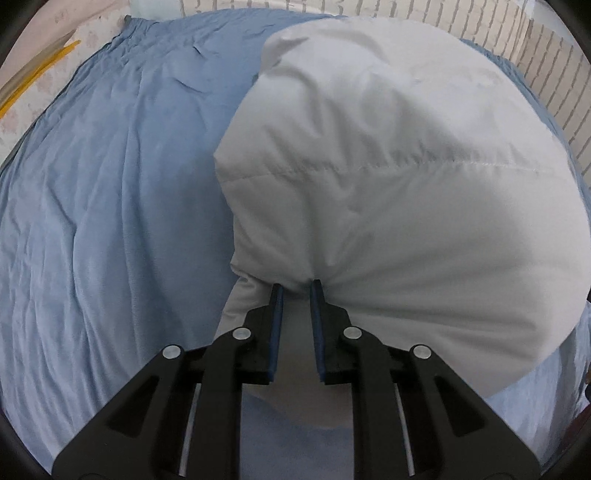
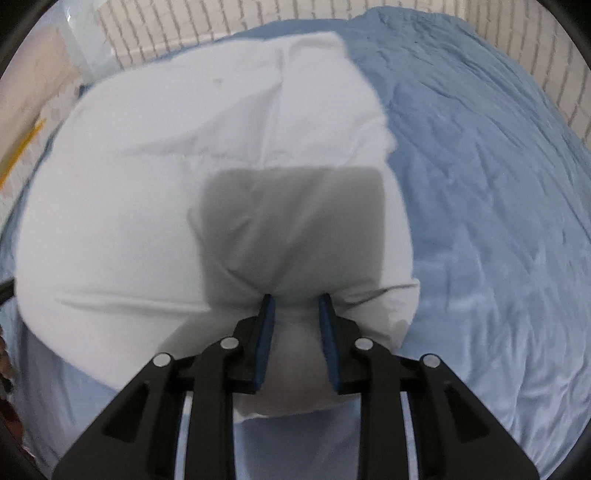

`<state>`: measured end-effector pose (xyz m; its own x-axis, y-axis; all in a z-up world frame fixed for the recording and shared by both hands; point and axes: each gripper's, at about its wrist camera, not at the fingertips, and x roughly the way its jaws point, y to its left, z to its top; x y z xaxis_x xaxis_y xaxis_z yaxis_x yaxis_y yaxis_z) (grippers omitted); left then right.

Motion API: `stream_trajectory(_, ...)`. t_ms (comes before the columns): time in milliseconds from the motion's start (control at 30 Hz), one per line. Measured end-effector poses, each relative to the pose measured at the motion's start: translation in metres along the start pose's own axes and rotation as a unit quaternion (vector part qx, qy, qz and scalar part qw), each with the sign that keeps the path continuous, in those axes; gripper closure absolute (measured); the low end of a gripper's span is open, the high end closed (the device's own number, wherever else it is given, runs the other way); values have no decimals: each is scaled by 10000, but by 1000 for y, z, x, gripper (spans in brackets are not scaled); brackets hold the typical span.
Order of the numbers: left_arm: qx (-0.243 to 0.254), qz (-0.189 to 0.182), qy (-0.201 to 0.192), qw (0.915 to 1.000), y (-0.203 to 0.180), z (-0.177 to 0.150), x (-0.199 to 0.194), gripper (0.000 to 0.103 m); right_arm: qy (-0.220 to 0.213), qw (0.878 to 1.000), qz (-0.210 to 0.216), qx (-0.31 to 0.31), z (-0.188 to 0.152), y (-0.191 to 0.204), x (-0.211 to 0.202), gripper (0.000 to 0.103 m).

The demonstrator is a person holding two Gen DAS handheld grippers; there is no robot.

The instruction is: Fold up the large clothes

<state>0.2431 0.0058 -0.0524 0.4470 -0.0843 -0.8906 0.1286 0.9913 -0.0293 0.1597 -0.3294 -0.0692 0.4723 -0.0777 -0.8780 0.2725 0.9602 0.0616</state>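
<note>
The white padded garment point(image 1: 388, 177) lies bunched on a bed covered with a blue sheet point(image 1: 110, 203). In the left wrist view, the garment occupies the right part of the bed, and the bare sheet runs to the bed's left edge. The left gripper point(image 1: 296, 286) is clenched on a pinched fold at the near edge of the garment; creases radiate from the point where the blue pads point(image 1: 277, 314) bite into the fabric. This view shows a stitched seam crossing the garment from side to side, and a yellow strip point(image 1: 37, 74) lies beyond the far-left corner of the bed. A brick-patterned wall point(image 1: 498, 37) stands behind the far edge of the bed. In the right wrist view, the garment point(image 2: 184, 166) sits toward the left part of the bed, and the sheet point(image 2: 480, 184) is exposed toward the right edge. The right gripper point(image 2: 297, 299) is likewise clenched on a gathered fold at the near edge of the garment, with fabric bulging between the pads point(image 2: 266, 332). Only this view shows a dark rectangular shadow on the garment just ahead of the fingers. The same wall point(image 2: 184, 33) appears along the far edge. Neither view shows the other gripper.
</note>
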Motion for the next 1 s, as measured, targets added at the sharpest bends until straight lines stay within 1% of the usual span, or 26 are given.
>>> stream_trajectory(200,33,-1,41,10000,-2,-1,7,89,3,9995,-184,-241,-1,11,10,78)
stream_trajectory(400,107,104,11,9999,-13,4,13,88,-16,9998,-89,-198,0,6,9,79)
stream_trajectory(600,205,269,-47,9994,-28,-1,15,88,-84,9995,-169,-260,-2,11,10,79)
stream_trajectory(700,145,281,-28,9995,-28,-7,5,88,-70,9995,-177,-260,-6,15,6,79)
stream_trajectory(800,155,340,-79,9993,-29,-6,-8,87,-96,9998,-77,-150,-8,13,2,77)
stream_trajectory(867,134,428,-138,9989,-27,-10,-17,79,-172,9998,-43,-75,-13,10,-7,75)
stream_trajectory(900,78,438,-164,9989,-22,-14,-20,77,-231,9997,-20,-17,-17,8,-13,72)
stream_trajectory(933,-22,420,-212,9989,-18,-16,-27,70,-329,9994,51,90,-22,4,-21,66)
stream_trajectory(967,-105,396,-258,9988,-15,-17,-32,58,-449,9985,210,244,-27,-2,-30,60)
stream_trajectory(1000,-242,361,-332,9985,-9,-18,-40,50,-543,9972,339,379,-31,-8,-37,47)
